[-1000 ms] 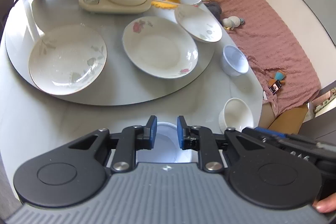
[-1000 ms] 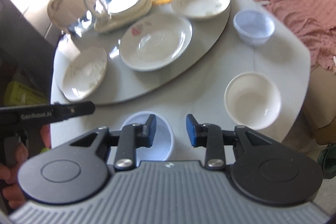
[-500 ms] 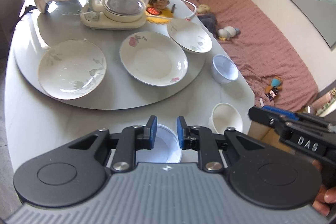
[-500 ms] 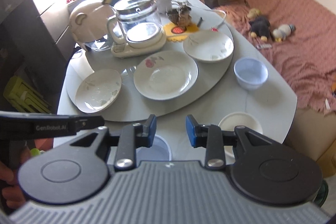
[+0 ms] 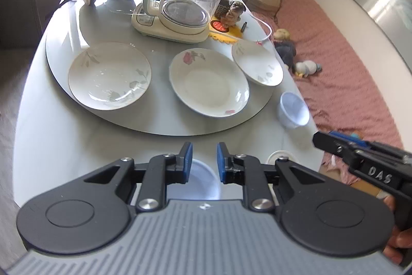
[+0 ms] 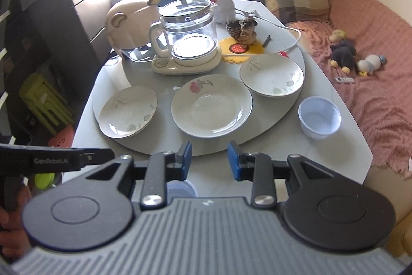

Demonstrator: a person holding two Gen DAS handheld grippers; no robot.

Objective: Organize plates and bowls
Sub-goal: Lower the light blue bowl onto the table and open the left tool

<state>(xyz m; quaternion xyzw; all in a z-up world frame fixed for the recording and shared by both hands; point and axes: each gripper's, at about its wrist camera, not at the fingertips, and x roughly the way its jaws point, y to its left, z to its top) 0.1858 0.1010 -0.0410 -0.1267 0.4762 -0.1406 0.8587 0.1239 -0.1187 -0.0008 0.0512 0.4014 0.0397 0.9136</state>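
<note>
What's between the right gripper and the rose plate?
Nothing visible. The right gripper hangs above the near table edge, jaws apart and empty. The rose plate lies straight ahead on the turntable, with only bare tabletop and turntable between. The leaf plates flank it, apart from it.
</note>
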